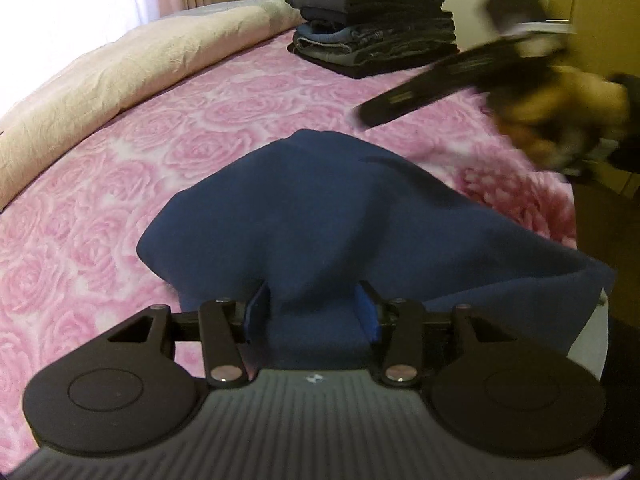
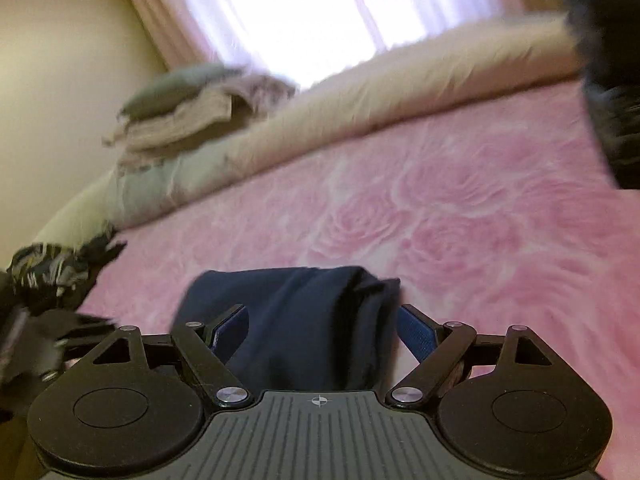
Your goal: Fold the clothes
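A navy blue garment (image 1: 320, 216) lies bunched on the pink rose-patterned bed cover (image 1: 120, 200). My left gripper (image 1: 314, 312) has its blue-padded fingers closed on a thick fold of the garment's near edge and lifts it. In the right wrist view my right gripper (image 2: 320, 332) grips another bunched fold of the same navy garment (image 2: 296, 320) above the bed. The right gripper also shows blurred in the left wrist view (image 1: 460, 76), up and to the right of the garment.
A stack of folded dark jeans and trousers (image 1: 372, 24) stands at the far side of the bed. A rolled beige duvet (image 1: 120, 76) runs along the bed's far edge. Folded beige and grey clothes (image 2: 192, 108) lie on it, and a dark patterned garment (image 2: 56, 272) lies at the left.
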`<state>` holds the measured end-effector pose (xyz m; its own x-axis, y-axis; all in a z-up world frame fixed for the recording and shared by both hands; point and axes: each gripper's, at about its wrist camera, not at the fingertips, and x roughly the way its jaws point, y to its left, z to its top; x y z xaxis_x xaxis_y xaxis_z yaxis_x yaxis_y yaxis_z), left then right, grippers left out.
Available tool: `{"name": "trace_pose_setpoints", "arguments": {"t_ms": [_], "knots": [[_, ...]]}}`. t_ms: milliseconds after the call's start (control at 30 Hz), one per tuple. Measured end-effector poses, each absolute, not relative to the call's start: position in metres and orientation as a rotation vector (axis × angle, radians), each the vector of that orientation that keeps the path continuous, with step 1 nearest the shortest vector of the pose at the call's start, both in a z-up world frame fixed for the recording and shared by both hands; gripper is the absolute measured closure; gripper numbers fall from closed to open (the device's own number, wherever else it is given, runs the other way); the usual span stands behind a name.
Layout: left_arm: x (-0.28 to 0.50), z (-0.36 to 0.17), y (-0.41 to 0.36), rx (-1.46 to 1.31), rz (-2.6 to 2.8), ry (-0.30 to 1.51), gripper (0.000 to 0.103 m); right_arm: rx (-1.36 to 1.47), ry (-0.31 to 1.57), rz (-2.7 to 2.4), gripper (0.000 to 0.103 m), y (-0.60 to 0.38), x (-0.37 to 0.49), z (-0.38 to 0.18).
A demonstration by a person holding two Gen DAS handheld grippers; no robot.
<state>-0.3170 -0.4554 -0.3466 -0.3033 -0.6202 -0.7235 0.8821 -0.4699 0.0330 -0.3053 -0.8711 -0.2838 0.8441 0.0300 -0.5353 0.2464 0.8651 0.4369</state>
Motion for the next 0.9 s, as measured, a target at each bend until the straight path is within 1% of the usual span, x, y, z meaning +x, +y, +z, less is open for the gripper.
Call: {"name": "trace_pose_setpoints", "arguments": {"t_ms": [67, 100, 133, 167, 200, 233, 267, 333, 433, 500, 600, 700, 767, 833, 900], "knots": [[-0.314, -0.348, -0.454, 0.821, -1.922, 0.470, 0.061, 0.502, 0.574, -0.115, 0.019, -0.875, -0.299, -0.288], [-0.313, -0.349, -0.454, 0.809, -1.923, 0.474, 0.061, 0.494, 0.582, -0.113, 0.036, -0.877, -0.296, -0.291], [-0.312, -0.349, -0.453, 0.798, -1.924, 0.477, 0.061, 0.486, 0.589, -0.111, 0.055, -0.879, -0.293, -0.293], [-0.312, -0.349, -0.452, 0.789, -1.924, 0.478, 0.061, 0.477, 0.596, -0.109, 0.059, -0.881, -0.289, -0.295], [-0.312, -0.349, -0.452, 0.781, -1.923, 0.480, 0.061, 0.469, 0.603, -0.106, 0.069, -0.883, -0.286, -0.297], [-0.313, -0.349, -0.452, 0.771, -1.923, 0.481, 0.061, 0.460, 0.610, -0.104, 0.090, -0.885, -0.283, -0.300], [-0.314, -0.348, -0.453, 0.762, -1.924, 0.483, 0.061, 0.452, 0.617, -0.102, 0.090, -0.887, -0.280, -0.302], [-0.317, -0.348, -0.456, 0.743, -1.928, 0.485, 0.061, 0.435, 0.632, -0.097, 0.095, -0.891, -0.273, -0.306], [-0.326, -0.352, -0.466, 0.753, -1.930, 0.478, 0.061, 0.448, 0.612, -0.107, 0.097, -0.902, -0.270, -0.300], [-0.333, -0.355, -0.471, 0.776, -1.933, 0.458, 0.061, 0.450, 0.647, -0.127, 0.099, -0.906, -0.262, -0.309], [-0.321, -0.345, -0.456, 0.746, -1.929, 0.478, 0.061, 0.471, 0.688, -0.131, 0.098, -0.907, -0.258, -0.324], [-0.304, -0.336, -0.435, 0.711, -1.904, 0.506, 0.064, 0.429, 0.678, -0.188, 0.098, -0.900, -0.272, -0.308], [-0.286, -0.333, -0.415, 0.686, -1.855, 0.533, 0.063, 0.374, 0.667, -0.223, 0.088, -0.892, -0.283, -0.295], [-0.272, -0.337, -0.398, 0.627, -1.814, 0.609, 0.063, 0.361, 0.632, -0.240, 0.031, -0.881, -0.297, -0.281], [-0.262, -0.342, -0.382, 0.567, -1.787, 0.677, 0.064, 0.352, 0.595, -0.220, 0.029, -0.863, -0.311, -0.270]]}}
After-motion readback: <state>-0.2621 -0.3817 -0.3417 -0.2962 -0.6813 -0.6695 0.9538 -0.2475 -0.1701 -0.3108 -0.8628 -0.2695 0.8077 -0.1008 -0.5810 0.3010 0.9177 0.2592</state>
